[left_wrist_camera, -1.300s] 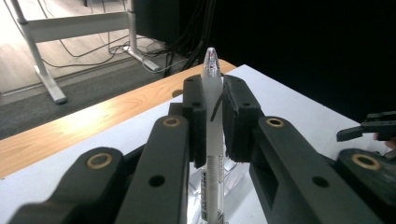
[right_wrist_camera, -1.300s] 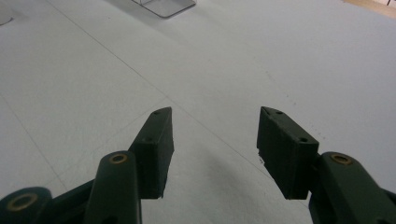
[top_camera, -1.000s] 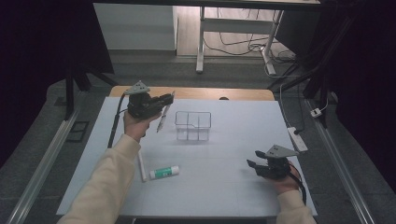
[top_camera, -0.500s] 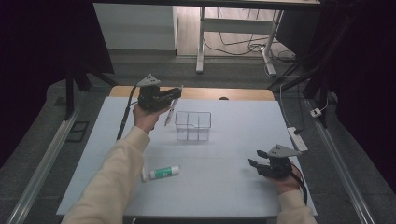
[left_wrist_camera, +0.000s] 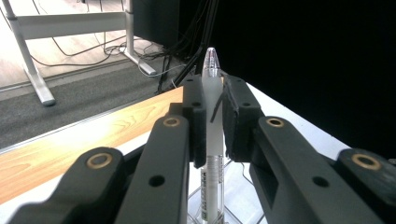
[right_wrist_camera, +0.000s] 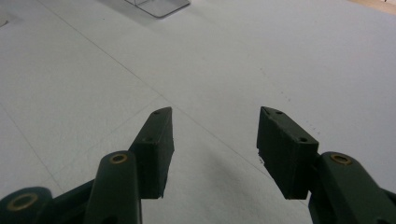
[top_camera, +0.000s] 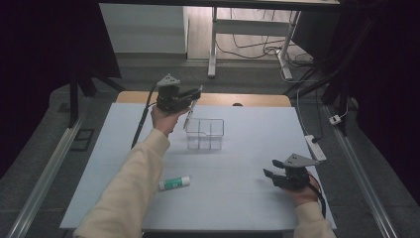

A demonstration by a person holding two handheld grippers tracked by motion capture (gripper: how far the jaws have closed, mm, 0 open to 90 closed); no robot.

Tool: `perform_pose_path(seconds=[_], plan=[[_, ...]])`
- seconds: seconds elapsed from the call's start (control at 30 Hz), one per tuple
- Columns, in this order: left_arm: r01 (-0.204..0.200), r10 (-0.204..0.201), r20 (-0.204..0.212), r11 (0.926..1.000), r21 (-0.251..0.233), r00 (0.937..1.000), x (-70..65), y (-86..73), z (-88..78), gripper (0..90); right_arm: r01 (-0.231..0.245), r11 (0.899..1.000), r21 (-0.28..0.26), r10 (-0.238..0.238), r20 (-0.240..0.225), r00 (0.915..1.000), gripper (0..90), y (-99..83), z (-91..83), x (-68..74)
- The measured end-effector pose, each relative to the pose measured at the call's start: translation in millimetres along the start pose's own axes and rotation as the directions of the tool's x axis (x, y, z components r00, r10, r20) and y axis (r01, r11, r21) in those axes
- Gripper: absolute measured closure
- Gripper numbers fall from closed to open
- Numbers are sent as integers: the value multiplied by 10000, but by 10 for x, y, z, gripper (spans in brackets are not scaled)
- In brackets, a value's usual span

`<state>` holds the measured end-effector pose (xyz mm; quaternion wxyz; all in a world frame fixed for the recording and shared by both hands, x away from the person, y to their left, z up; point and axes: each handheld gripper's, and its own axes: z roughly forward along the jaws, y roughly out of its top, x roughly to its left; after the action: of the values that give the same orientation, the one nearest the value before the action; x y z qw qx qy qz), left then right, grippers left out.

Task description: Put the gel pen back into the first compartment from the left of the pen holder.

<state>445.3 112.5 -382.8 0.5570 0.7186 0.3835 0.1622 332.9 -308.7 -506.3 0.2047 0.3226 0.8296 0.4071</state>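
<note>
My left gripper is raised over the far left of the white table, shut on a clear pen that hangs tilted beside the left rim of a clear plastic box. In the left gripper view the pen stands clamped between the two black pads, tip up, with the gripper closed around it and the box below. My right gripper rests low at the near right of the table, open with nothing between its jaws. The right gripper view has the same gripper over bare white tabletop.
A glue stick with a green label lies near the table's front, left of centre. A wooden strip runs along the table's far edge. A white power strip lies at the right edge. Desk legs and cables stand beyond.
My left gripper has carried the pen to the right, from left of the box to its left rim. The right gripper has stayed where it was.
</note>
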Motion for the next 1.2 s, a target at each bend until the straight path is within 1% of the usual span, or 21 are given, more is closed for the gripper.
perform_pose_path(seconds=[0.07, 0.13, 0.23, 0.3, 0.37, 0.47, 0.6, 0.8, 0.9, 0.97, 1.0, 1.07, 1.1, 1.17, 1.2], plan=[[-43, 43, -25, 10000, 42, 10000, -8, 8, 38, 802, 38, 10000, -5, -38, -9, 10000, 453, 0, 2, 0], [-128, 130, -157, 9999, 114, 9998, -8, 23, 75, 801, 19, 10000, 16, -19, -20, 10000, 453, 0, 3, 0], [-107, 109, -196, 9999, 99, 9997, 3, 44, 120, 802, -53, 10000, -4, 53, -58, 10000, 453, -3, 8, -1], [-69, 68, -148, 10000, -31, 9999, 13, 36, 158, 801, -23, 10000, 31, 23, -60, 10000, 453, -3, 15, 5], [50, -50, -137, 10000, -16, 9999, 27, 13, 202, 801, 10, 10000, 98, -9, -86, 10000, 453, -2, 19, 10], [31, -31, -84, 10000, -32, 10000, 34, -17, 248, 801, -28, 10000, 74, 28, -40, 10000, 453, -3, 12, 9], [-13, 13, -82, 10000, 25, 10000, 45, -36, 269, 799, -16, 10000, 70, 16, -56, 10000, 453, -7, 13, 4], [203, -203, -138, 9998, 6, 9997, 128, -115, 270, 796, 22, 10000, 96, -21, -84, 10000, 453, -9, 24, 11], [253, -251, -168, 9997, 75, 9995, 172, -165, 270, 792, 41, 9999, 127, -40, -104, 9999, 453, -11, 26, 10], [328, -327, -50, 9994, 100, 9995, 202, -195, 266, 785, 31, 9999, 128, -30, -116, 9999, 453, -11, 27, 8], [342, -343, 79, 9993, 123, 9994, 218, -210, 262, 747, 18, 9999, 128, -16, -117, 9999, 453, -11, 27, 9], [260, -262, 132, 9996, 145, 9996, 230, -232, 247, 634, 9, 9999, 138, -8, -97, 10000, 452, -11, 27, 9], [211, -215, 223, 9996, 175, 9995, 235, -240, 236, 618, 13, 9999, 156, -13, -37, 10000, 452, -11, 27, 11], [111, -116, 235, 9997, 213, 9997, 237, -249, 215, 584, -9, 9999, 155, 10, -38, 10000, 452, -10, 27, 11], [107, -113, 273, 9997, 217, 9996, 239, -251, 203, 564, -31, 9999, 125, 33, -119, 9999, 452, -11, 29, 9]])
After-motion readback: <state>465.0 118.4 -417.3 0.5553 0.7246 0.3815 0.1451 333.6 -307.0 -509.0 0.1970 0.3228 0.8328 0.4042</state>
